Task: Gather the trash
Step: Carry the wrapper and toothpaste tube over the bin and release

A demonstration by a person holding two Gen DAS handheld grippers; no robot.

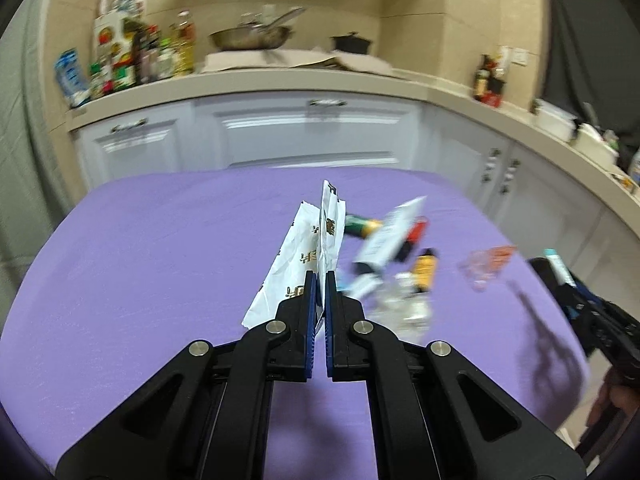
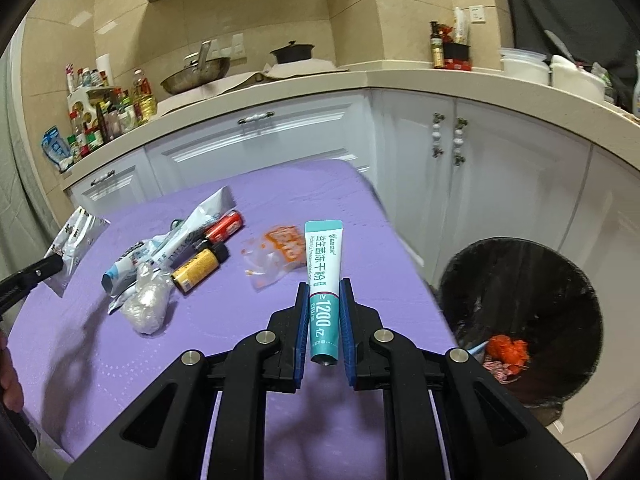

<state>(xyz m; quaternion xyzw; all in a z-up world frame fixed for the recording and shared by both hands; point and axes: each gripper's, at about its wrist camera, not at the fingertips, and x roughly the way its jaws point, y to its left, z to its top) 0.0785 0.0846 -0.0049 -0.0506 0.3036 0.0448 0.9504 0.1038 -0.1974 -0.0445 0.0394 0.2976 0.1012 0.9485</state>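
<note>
My left gripper (image 1: 321, 276) is shut on a white printed wrapper (image 1: 308, 252) and holds it above the purple table (image 1: 160, 272). It also shows in the right wrist view (image 2: 74, 242). My right gripper (image 2: 324, 286) is shut on a teal and white tube (image 2: 322, 280) over the table's right part. A black-lined trash bin (image 2: 520, 320) stands on the floor to the right, with red and pink trash inside. On the table lie a white tube (image 2: 176, 236), a yellow bottle (image 2: 198, 266), a red can (image 2: 226, 224), a crumpled clear wrap (image 2: 146, 304) and an orange packet (image 2: 280, 252).
White kitchen cabinets (image 2: 280, 136) and a beige counter (image 2: 400, 76) stand behind the table. The counter carries a wok (image 2: 196, 74), a black pot (image 2: 292, 52), several bottles and white containers (image 2: 524, 66). The table edge runs close to the bin.
</note>
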